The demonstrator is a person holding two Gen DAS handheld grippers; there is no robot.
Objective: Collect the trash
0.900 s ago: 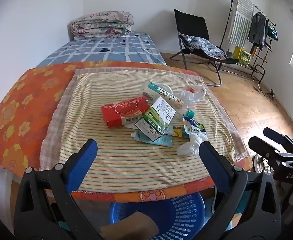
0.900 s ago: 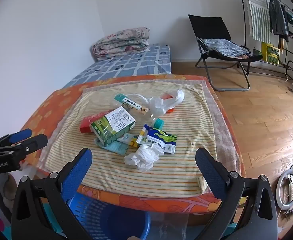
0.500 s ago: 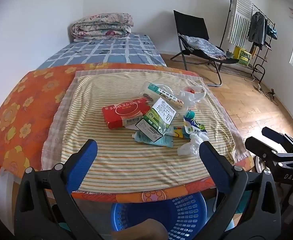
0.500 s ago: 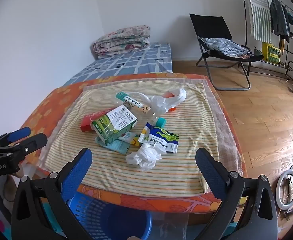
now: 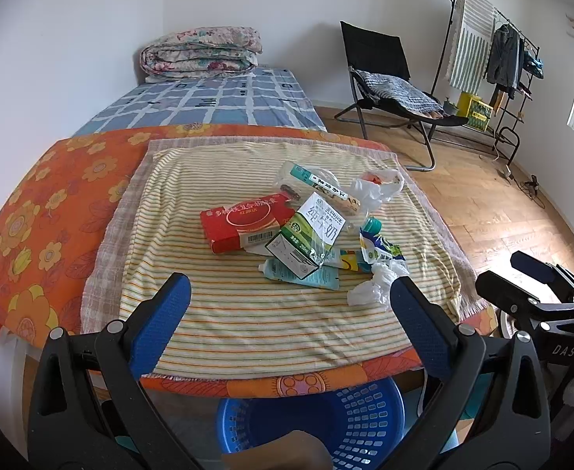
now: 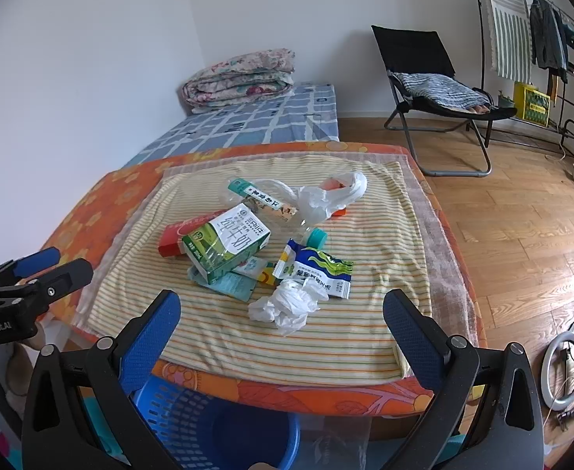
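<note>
- The left tool (image 5: 289, 297) hung over the near edge of the bench (image 5: 44, 211), its blue pads spread wide with nothing between them.
- The right tool (image 6: 281, 313) was likewise wide open and empty, short of the trash.
- The trash lay heaped mid-way on the striped cloth (image 5: 228, 313): a red box (image 5: 244, 221) touching a green milk carton (image 5: 306, 241), a crumpled white bag (image 6: 287, 305) nearest the tools, a snack wrapper (image 6: 318, 270) just behind it.
- A blue basket (image 5: 326, 419) stood on the floor below the bench's near edge.
</note>
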